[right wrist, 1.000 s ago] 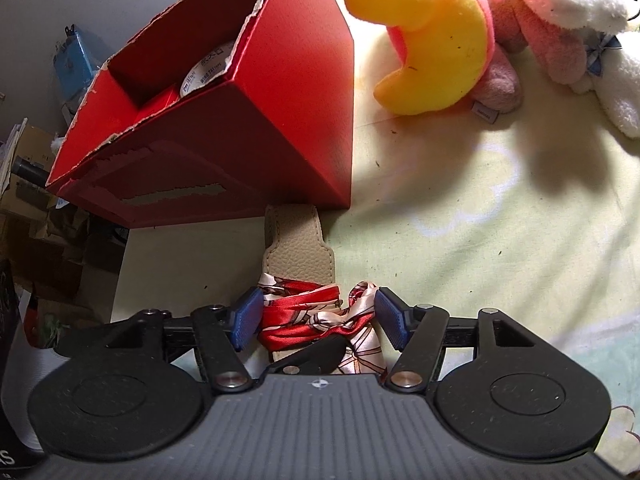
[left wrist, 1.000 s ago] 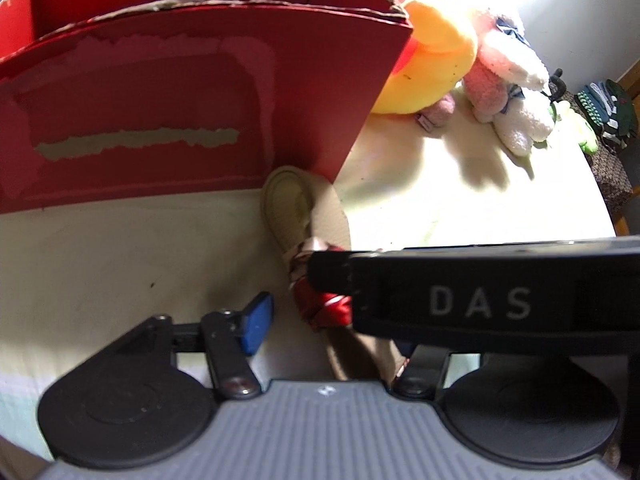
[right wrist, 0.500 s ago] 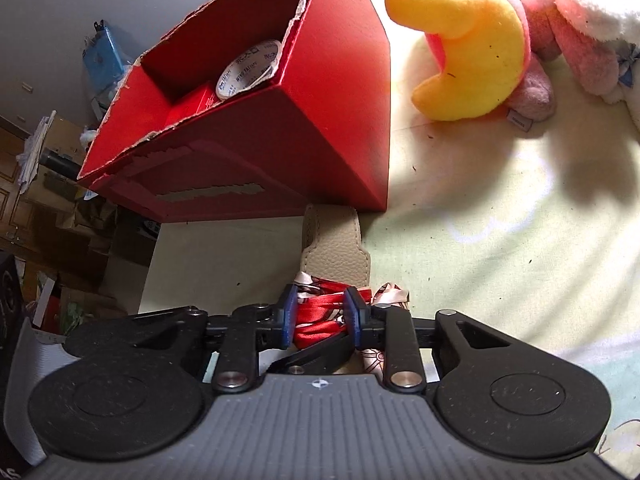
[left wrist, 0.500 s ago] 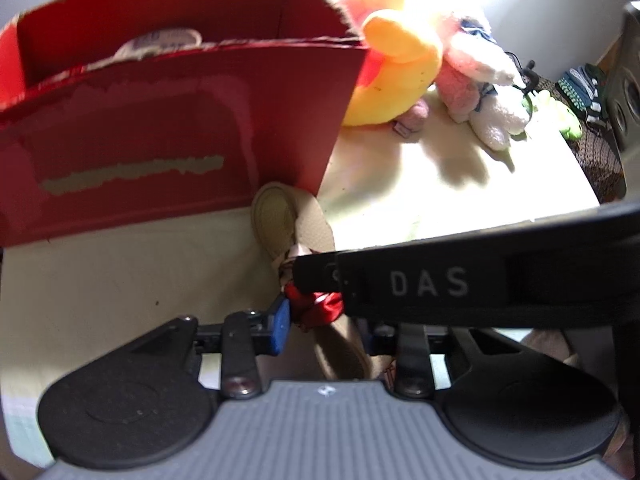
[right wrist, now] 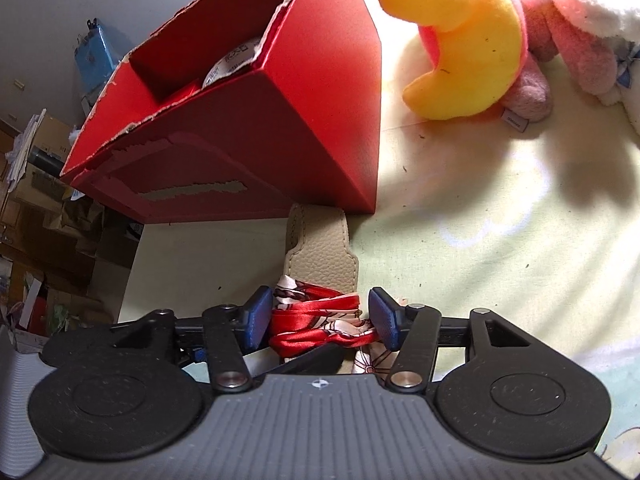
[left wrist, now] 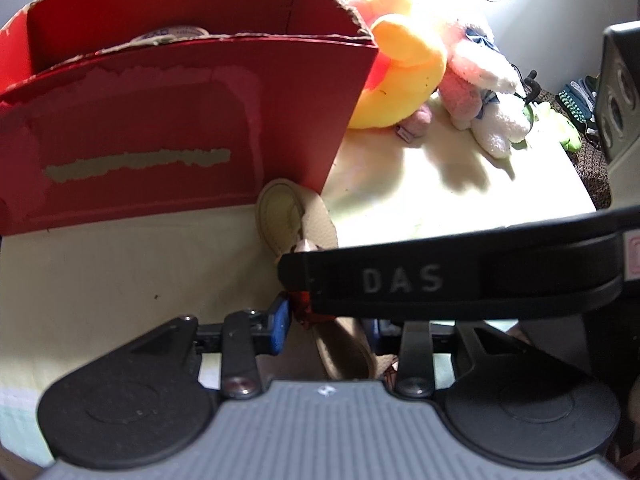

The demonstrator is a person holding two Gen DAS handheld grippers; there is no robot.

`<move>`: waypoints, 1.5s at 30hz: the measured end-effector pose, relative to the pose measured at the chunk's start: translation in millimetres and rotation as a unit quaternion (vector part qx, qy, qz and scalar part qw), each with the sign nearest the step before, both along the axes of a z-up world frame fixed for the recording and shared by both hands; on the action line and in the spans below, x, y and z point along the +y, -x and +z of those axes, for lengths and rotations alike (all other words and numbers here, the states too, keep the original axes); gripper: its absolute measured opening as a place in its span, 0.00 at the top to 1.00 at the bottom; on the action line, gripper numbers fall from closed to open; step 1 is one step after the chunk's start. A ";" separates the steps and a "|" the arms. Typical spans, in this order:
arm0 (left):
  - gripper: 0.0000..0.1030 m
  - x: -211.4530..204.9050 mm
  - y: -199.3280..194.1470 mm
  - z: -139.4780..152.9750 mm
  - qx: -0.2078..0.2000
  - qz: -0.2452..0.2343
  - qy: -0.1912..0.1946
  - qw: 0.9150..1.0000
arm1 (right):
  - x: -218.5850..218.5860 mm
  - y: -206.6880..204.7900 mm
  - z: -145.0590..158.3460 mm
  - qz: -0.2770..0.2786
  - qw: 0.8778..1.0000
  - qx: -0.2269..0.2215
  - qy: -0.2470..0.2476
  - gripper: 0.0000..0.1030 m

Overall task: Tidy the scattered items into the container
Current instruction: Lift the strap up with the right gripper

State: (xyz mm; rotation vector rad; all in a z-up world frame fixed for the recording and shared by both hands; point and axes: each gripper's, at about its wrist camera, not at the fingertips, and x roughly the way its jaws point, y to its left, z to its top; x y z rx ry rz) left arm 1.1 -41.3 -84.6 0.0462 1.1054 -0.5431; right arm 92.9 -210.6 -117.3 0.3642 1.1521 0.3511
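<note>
our right hand-held gripper (right wrist: 316, 318) stands wide open around the red patterned scarf (right wrist: 320, 320) knotted on a beige strap (right wrist: 320, 256), just in front of the torn red box (right wrist: 256, 120). our left hand-held gripper (left wrist: 326, 326) straddles the same strap; we cannot tell its opening. plush toys (right wrist: 480, 40) lie beside the box.
</note>
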 end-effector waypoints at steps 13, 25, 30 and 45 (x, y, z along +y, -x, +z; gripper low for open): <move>0.72 -0.5 12.0 12.5 -0.027 -0.022 -0.014 0.999 | -1.1 9.5 14.8 0.008 1.000 -0.010 -0.019 0.74; 0.73 20.9 32.1 69.1 -0.094 -0.022 -0.002 0.995 | -0.3 21.3 69.5 0.026 0.996 -0.059 -0.064 0.75; 0.73 31.0 38.1 99.9 -0.127 -0.012 0.007 0.992 | 4.3 22.8 98.9 0.039 0.992 -0.091 -0.082 0.75; 0.73 45.3 -19.2 158.4 -0.201 -0.023 0.041 0.978 | 23.7 -23.8 151.3 0.014 0.982 -0.170 -0.079 0.75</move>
